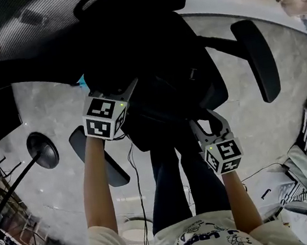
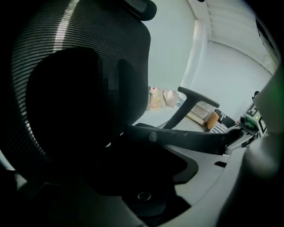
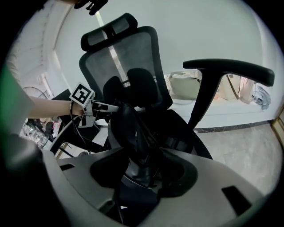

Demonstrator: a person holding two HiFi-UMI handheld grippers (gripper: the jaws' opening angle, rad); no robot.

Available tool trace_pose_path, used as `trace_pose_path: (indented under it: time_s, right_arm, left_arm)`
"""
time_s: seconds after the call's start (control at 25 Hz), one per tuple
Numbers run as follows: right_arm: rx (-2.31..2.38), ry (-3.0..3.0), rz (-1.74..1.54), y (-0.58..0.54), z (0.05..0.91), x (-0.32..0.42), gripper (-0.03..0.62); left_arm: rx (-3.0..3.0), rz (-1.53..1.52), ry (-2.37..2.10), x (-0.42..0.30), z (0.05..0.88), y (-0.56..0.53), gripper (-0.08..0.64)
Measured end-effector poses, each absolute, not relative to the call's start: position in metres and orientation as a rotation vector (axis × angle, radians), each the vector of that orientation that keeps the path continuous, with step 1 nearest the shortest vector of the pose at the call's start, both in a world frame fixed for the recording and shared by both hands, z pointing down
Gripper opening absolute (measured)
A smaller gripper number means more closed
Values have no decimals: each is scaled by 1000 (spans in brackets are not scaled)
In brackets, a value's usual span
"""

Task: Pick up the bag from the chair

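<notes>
A: Located the bag [image 1: 150, 62]?
B: Found on the seat of the chair [image 1: 258, 58], centre of the head view, just in front of the backrest [image 3: 137, 53]. Black on black. Could not trace the edges cleanly.
A: Judged the handling?
B: Looked soft and cloth-sided, creased and sagging. Expected to fold and droop once lifted. Could not gauge weight, so treated as moderate. Seemed not fragile outwardly. Saw no contents.
A: Checked the left hand-held gripper [image 1: 115, 89]?
B: Seen left of centre in the head view, with jaws spread wide and tips at the bag's left flank. Made out no grip. Got mostly dark cloth in the left gripper view.
A: And the right hand-held gripper [image 1: 205, 124]?
B: Seen lower right of centre, with jaws standing wide. Noted an upright fold [image 3: 131, 128] of the bag between them in the right gripper view. Not yet pinched, by the look.
A: Picked a hold?
B: Favoured that raised fold, or a strap near the top, taken from both sides together. Ruled out the flat panels as apt to slip and bunch. Advised an even lift to limit sagging.
</notes>
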State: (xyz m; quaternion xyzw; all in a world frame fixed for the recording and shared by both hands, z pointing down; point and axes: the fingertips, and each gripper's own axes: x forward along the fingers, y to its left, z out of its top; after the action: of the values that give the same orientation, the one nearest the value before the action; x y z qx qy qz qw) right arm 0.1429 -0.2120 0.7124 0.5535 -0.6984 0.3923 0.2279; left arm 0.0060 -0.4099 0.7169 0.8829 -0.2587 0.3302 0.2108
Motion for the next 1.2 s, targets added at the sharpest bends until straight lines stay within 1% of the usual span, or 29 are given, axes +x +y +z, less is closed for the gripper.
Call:
trace_pose_path:
  time_s: [0.12,0.2,0.24,0.28,0.32,0.68,1.0,1.2]
  right_arm:
    - [1520,-1940,1079,-217,722,142,187]
    - [1529,-1946,1078,-219,721,142,141]
    - [1545,-1939,1080,-219,720,144,135]
    - [1565,-1929,1083,-218,717,144,97]
    - [1582,-1921,1086,-216,714,144,89]
    - [1553,-1929,1108,-209,704,131,74]
    - [1500,-1984,1009,-218,684,138,69]
    - [1493,-2032,896,-234,657,149,69]
  left_arm:
    - [2456,907,-701,10,724,-414,253]
    - [2448,898,-701,10,723,-414,234]
    - [2443,892,-703,9,720,-414,226]
    - [2438,886,-707,8,717,-413,214]
    - [2436,880,-711,6,713,-411,208]
    - [2374,798,-829,-15,698,-397,129]
    - [2337,776,-920,-28,681,-385,109]
    - [2369,740,-980,-33,650,-383,98]
